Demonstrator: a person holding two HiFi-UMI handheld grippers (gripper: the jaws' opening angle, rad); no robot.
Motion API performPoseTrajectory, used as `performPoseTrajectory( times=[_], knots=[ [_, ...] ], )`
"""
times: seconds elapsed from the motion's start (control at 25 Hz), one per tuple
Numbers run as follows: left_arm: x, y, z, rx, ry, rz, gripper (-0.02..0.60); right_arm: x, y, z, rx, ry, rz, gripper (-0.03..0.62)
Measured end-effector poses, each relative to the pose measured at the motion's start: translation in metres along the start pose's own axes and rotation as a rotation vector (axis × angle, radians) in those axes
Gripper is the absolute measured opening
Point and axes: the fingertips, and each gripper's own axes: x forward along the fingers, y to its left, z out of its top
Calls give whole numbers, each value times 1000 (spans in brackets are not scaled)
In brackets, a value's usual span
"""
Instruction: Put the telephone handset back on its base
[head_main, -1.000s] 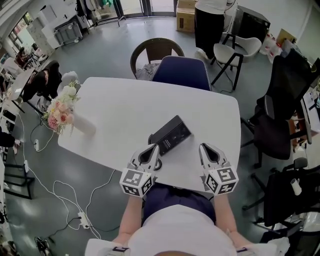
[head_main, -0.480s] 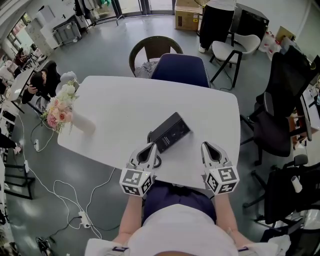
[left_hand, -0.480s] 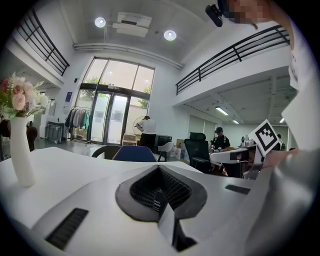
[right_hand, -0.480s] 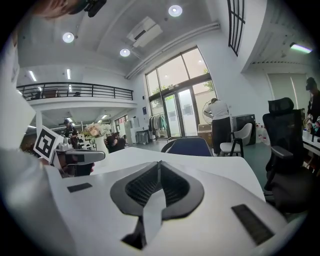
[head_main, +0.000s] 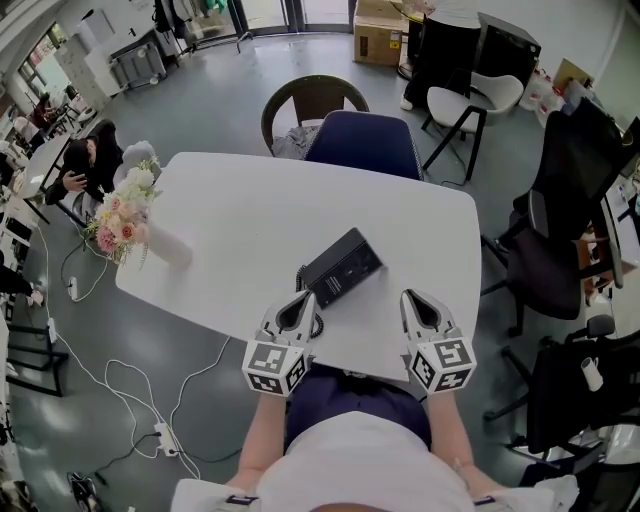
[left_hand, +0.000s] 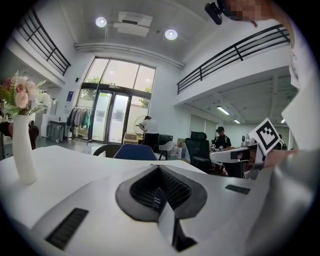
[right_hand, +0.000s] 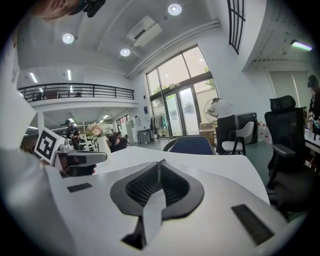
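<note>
Left gripper and right gripper are both sitting pinched closed, holding nothing. The phone is lying on the table just ahead of the left tips, a bit further from the right.

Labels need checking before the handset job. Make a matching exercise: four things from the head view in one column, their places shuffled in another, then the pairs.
Things:
1. telephone
2. flower vase
3. blue chair
4. cardboard box

Places:
A. at the far side of the table
B. farthest away, at the head view's top edge
C. on the table, just ahead of the left claw
D. at the table's left edge

Pairs: 1-C, 2-D, 3-A, 4-B
</note>
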Motion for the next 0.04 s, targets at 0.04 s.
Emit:
performPoseTrajectory(
  times=[0.04],
  knots=[
    [0,0,0,1,1,1,15,0,1,0,1,-1,2,43]
  ],
)
